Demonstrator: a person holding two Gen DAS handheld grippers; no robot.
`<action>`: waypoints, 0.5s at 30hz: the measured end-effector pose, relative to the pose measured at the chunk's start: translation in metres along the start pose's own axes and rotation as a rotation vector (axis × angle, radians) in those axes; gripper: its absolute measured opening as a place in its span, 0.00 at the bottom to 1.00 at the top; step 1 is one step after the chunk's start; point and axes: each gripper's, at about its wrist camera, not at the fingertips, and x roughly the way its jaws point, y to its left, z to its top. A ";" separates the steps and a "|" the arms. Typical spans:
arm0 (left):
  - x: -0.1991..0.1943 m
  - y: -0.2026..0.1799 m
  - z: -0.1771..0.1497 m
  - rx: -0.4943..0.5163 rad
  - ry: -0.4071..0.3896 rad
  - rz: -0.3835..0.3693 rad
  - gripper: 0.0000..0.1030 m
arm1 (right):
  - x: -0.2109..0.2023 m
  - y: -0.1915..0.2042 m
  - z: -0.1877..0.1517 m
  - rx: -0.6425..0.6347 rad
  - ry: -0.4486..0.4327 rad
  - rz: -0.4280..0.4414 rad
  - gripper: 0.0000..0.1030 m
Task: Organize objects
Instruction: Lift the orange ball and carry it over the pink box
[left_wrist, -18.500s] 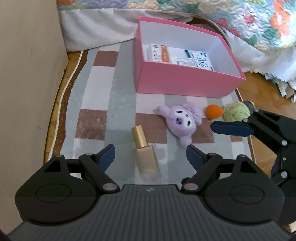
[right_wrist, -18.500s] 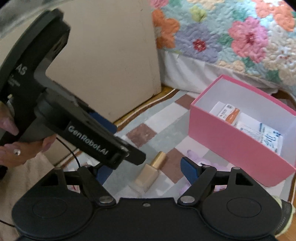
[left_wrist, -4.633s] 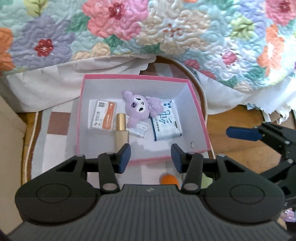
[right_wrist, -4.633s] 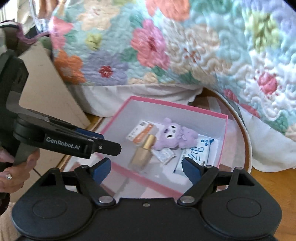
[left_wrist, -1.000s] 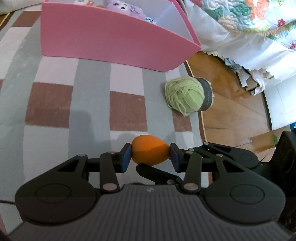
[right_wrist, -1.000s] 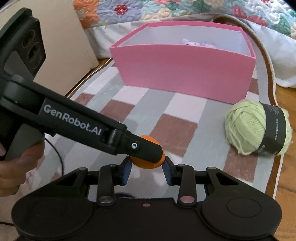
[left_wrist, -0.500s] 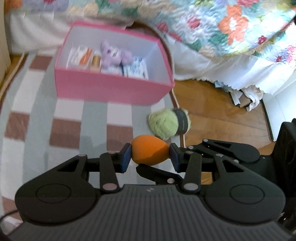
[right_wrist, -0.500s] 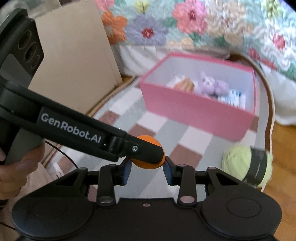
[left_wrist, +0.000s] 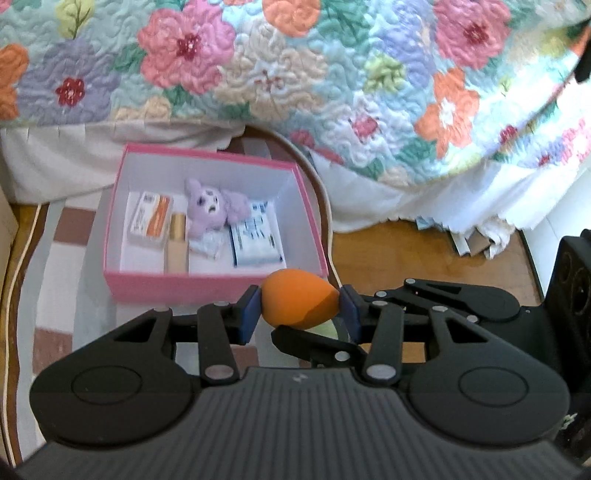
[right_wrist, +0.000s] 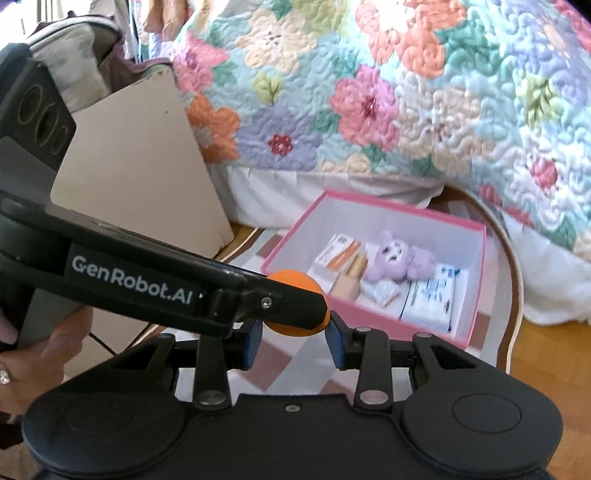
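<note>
My left gripper (left_wrist: 300, 308) is shut on an orange egg-shaped sponge (left_wrist: 298, 303) and holds it in the air just in front of the pink box (left_wrist: 207, 286). My right gripper (right_wrist: 294, 334) crosses it, and its jaws are closed on the same sponge (right_wrist: 295, 330) from the other side. The box (right_wrist: 388, 325) holds a purple plush toy (left_wrist: 212, 206), a gold-capped bottle (left_wrist: 177, 243), an orange-and-white packet (left_wrist: 149, 219) and a blue-and-white pack (left_wrist: 256, 242). A sliver of the green yarn ball (left_wrist: 327, 326) shows under the sponge.
A flowered quilt (left_wrist: 295, 74) hangs from the bed behind the box. A beige cabinet (right_wrist: 136, 173) stands at the left. The box sits on a checked rug (left_wrist: 66, 266), with wooden floor (left_wrist: 406, 254) to the right.
Both grippers have risen with the sponge and moved toward the box. The view now looks down into the box, and the yarn ball has dropped almost out of sight below the sponge.
</note>
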 end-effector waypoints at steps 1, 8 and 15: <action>0.006 0.002 0.008 -0.009 0.005 0.003 0.44 | 0.004 -0.003 0.007 -0.005 0.002 -0.004 0.41; 0.071 0.031 0.041 -0.088 0.048 0.027 0.44 | 0.061 -0.043 0.043 0.020 0.105 -0.002 0.41; 0.131 0.080 0.042 -0.252 0.059 0.009 0.44 | 0.132 -0.091 0.047 0.154 0.169 0.039 0.41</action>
